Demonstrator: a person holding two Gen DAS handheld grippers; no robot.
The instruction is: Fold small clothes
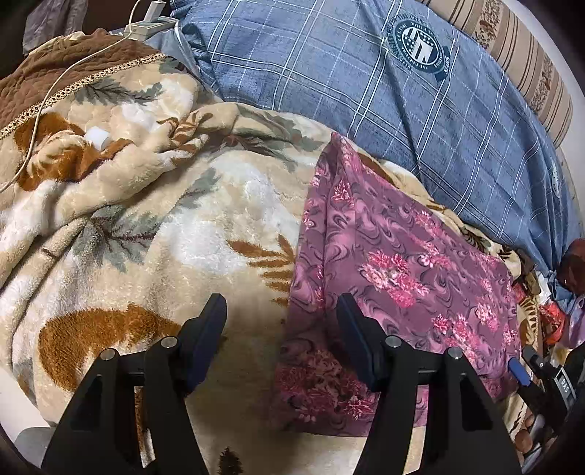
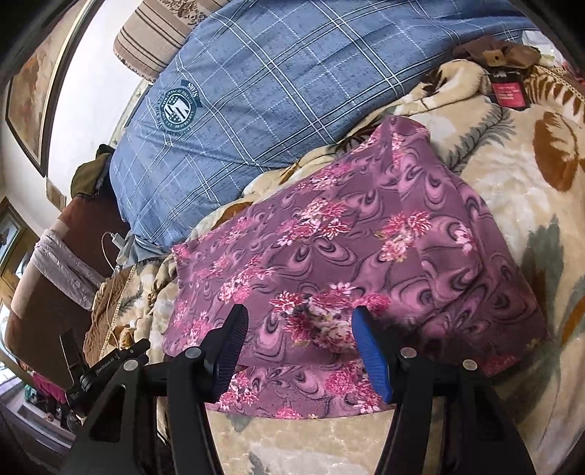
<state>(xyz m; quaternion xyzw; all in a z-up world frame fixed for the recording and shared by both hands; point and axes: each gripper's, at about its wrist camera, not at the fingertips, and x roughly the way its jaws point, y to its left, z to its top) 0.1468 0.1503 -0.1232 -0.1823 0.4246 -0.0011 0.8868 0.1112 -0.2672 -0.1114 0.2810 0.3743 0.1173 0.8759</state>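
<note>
Where fleecy blanket (image 1: pixel 146 234) bunches, the smooth floral garment (image 2: pixel 351 248) lies folded flat.

We saw a bed covered by a plush cream blanket (image 1: pixel 153 226) printed with brown and grey-green leaves. Along its far edge lay a blue plaid duvet (image 1: pixel 329 84) bearing a round crest. Behind it stood a striped, floral-patterned headboard cushion (image 1: pixel 526 69). A framed picture (image 2: pixel 33 84) hung on the pale wall (image 2: pixel 91 91). A white cable (image 1: pixel 55 84) and power strip (image 1: pixel 146 25) rested near the bed's far left corner.
</note>
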